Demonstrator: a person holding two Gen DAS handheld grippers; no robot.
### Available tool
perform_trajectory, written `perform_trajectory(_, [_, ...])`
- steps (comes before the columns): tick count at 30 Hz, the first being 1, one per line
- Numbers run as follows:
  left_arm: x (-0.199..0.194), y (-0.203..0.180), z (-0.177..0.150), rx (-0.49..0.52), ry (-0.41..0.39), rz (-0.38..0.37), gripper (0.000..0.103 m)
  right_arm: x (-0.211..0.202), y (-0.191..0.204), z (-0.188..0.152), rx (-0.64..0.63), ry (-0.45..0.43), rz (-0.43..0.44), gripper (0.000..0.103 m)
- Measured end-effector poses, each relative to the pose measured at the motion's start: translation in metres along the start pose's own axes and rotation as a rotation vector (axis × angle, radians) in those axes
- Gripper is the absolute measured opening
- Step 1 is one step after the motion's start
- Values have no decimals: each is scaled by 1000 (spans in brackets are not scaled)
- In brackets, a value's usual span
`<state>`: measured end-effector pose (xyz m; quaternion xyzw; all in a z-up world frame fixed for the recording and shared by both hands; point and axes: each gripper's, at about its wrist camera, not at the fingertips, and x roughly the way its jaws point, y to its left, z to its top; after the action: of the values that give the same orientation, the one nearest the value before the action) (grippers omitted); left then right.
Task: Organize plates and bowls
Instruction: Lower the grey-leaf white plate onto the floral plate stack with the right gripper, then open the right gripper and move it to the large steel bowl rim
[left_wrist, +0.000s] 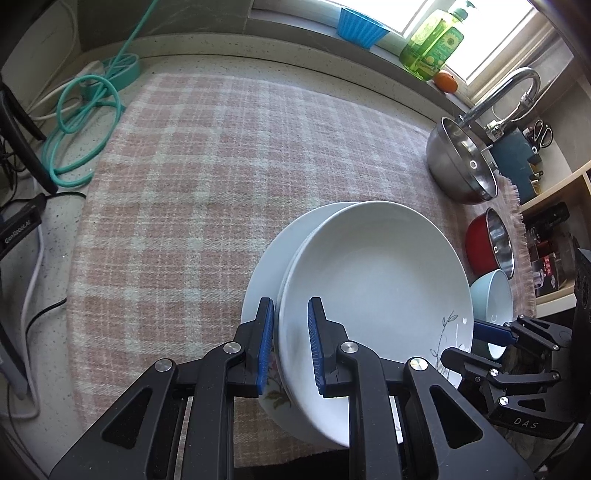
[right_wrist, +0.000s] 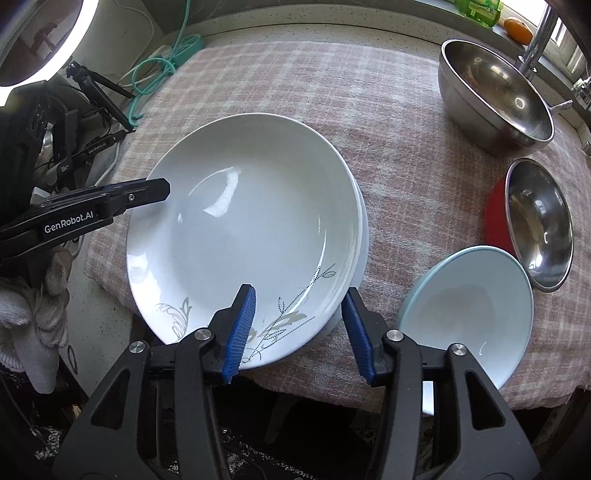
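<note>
1. Left gripper (left_wrist: 291, 345) has its blue pads (left_wrist: 266, 343) on either side of the near rim of the white plate (left_wrist: 373, 295), one pad under the rim, one over; a sliver of gap shows at the upper pad, so whether it is clamped cannot be told.
2. Right gripper (right_wrist: 297, 332) is spread wide, holding nothing; its left finger overlaps the plate's near rim with the leaf print, its right finger sits just off the rim.
3. White plate is round, so no long axis; it faces up and, in the left wrist view, looks tilted, resting on a second plate (left_wrist: 266, 273) whose edge sticks out to the left of the left gripper.
4. Both plates sit at the near edge of the pink plaid cloth (left_wrist: 207, 177).
5. Just right of the right gripper: pale blue bowl (right_wrist: 469, 314), tipped, overhanging the cloth's near edge.
6. Ahead-right of it: red bowl (right_wrist: 496, 218) with a steel bowl (right_wrist: 539, 225) nested inside, leaning.
7. Farther ahead-right: large steel bowl (right_wrist: 495, 96), tilted, by the faucet (left_wrist: 509, 92).
8. Far ahead of the left gripper: green bottle (left_wrist: 432, 48), orange fruit (left_wrist: 446, 82), blue cup (left_wrist: 360, 28).
9. Ahead-left: teal cable (left_wrist: 85, 122) coiled off the cloth.
</note>
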<state>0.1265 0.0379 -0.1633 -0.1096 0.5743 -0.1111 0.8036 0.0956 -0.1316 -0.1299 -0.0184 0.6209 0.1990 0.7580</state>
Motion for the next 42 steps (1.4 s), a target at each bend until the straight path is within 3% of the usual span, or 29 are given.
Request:
perform_trajectory(8, [-6,-2,5,3,-10,-7,17,-14,-13,2,49,-47,30,51])
perform_trajectory(12, [-12,-5,11,8,-26,-7,19,-25,-20,4,81,-81,65,56])
perform_trajectory(20, [-25,-16,29,11,-65,-41,46,-59,-41,11,154,-187,111,62])
perform_trajectory(31, [-25,-52,69,45,-99,-113,46,-112,-111,23,305,-342,75,64])
perform_trajectory(39, [-4,-91,104,76,-83,-181,46,-122,-175,35,414,-392,15,64])
perform_trajectory(42, [6,-105,118,86,-68,-208,46,-115,-199,40,465,-386,30,64])
